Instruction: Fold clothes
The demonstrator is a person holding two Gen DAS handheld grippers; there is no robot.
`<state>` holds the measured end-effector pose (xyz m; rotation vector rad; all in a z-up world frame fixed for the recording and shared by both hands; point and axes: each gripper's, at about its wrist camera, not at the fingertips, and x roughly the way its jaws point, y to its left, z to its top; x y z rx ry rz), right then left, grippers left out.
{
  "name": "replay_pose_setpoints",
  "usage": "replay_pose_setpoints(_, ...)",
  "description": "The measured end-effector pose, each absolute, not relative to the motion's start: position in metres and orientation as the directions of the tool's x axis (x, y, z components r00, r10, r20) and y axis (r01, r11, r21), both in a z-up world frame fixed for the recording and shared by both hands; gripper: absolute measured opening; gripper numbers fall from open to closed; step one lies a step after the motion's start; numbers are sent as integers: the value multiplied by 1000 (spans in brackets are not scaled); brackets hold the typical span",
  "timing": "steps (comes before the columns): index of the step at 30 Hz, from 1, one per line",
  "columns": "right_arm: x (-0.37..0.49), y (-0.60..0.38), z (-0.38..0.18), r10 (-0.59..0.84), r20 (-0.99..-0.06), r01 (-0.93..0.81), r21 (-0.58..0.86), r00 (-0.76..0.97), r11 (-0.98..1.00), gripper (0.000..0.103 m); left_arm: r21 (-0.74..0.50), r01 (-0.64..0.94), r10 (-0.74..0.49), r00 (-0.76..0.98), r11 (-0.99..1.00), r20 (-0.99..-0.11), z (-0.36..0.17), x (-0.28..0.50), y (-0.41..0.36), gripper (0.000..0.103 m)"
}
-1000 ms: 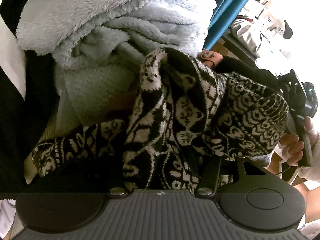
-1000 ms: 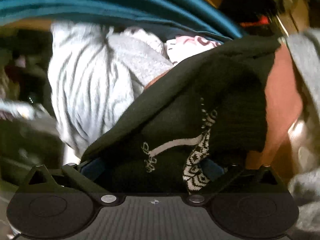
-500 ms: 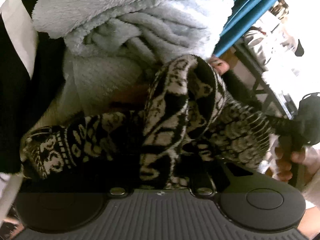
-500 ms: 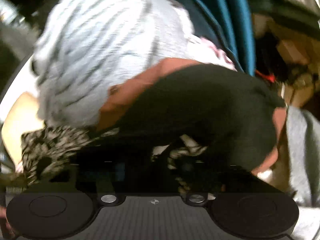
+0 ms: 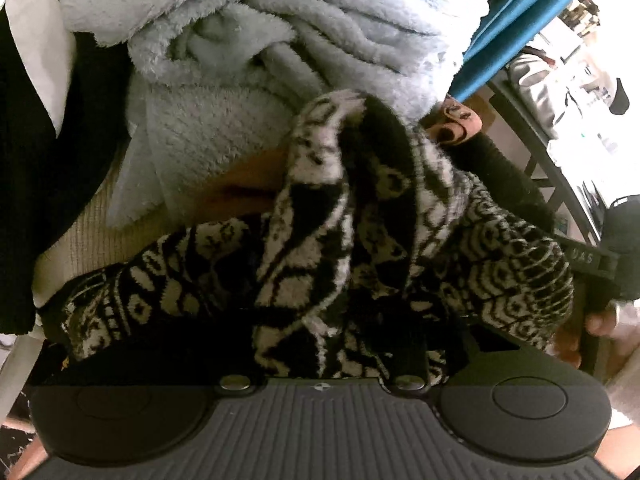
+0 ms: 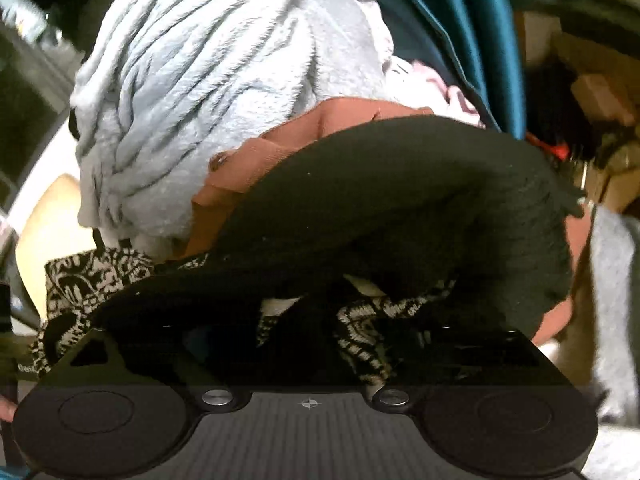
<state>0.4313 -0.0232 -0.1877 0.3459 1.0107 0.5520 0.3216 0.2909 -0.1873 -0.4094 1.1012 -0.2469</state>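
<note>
Doubly risks losing black-and-white patterned knit sweater (image 5: 320,240): left gripper (image 5: 332,340) narrow, hold untellable; right gripper (image 6: 308,340) wide, unclamped; both jaws just opening further.

fleece pile (image 5: 280,60) ahead, knit (image 5: 340,240) burying jaws

You are in a home, probably a bedroom or a room for laundry, full of soft things. Just ahead of your left tongs lies a heap of clothes: a pale blue fleece garment (image 5: 280,60), a black-and-white patterned knit (image 5: 328,240) and a cream ribbed piece (image 5: 100,240). Behind the heap, further from the tongs, hangs a teal curtain (image 5: 516,16). To the right of it you see a dark metal frame (image 5: 536,148) and a bright, cluttered corner, too washed out to read. Ahead of your right tongs, at the far right, stand cardboard boxes (image 6: 596,92) in shadow.
</note>
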Motion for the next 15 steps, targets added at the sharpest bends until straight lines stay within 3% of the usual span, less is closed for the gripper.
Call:
replay_pose_setpoints(2, 422, -19, -175, 584, -691, -306, 497, 426, 812, 54, -431, -15, -380, 447, 902, -810, -178, 319, 286, 19)
replay_pose_setpoints(3, 418, -17, -169, 584, -687, -322, 487, 433, 812, 38, -437, -18, -382, 455, 899, -805, -173, 316, 285, 18)
replay_pose_setpoints(4, 413, -14, -162, 584, -682, -338, 477, 439, 811, 33, -441, -21, -382, 463, 897, -800, -167, 316, 281, 18)
replay_pose_setpoints(15, 375, 8, -76, 631, -553, -488, 403, 545, 775, 30, -399, 13, -332, 580, 917, -744, -87, 318, 255, 17)
